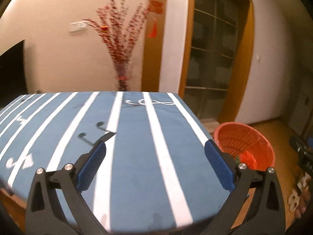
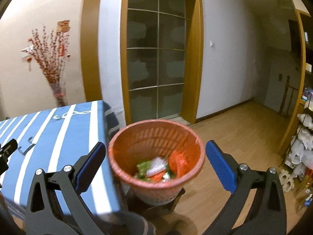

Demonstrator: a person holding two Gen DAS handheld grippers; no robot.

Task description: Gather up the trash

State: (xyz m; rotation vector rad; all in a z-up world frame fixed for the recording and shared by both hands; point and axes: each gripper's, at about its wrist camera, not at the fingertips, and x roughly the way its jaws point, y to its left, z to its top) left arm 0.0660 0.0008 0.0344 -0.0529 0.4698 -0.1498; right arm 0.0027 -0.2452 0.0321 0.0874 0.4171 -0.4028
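An orange plastic waste basket (image 2: 156,137) stands on a dark low stool beside the table's right edge. Several pieces of trash (image 2: 156,168) lie inside it: green, white and red wrappers. My right gripper (image 2: 155,156) is open and empty, held above the basket's mouth. My left gripper (image 1: 155,156) is open and empty, held over the blue-and-white striped tablecloth (image 1: 135,137). The basket also shows in the left wrist view (image 1: 244,143), to the right of the table, with red trash in it.
The table with the striped cloth (image 2: 49,137) fills the left. A vase of red branches (image 1: 121,45) stands against the wall behind it. A glass door (image 2: 156,58) is behind the basket. Shelves with bags (image 2: 301,146) stand at far right. The floor is wood.
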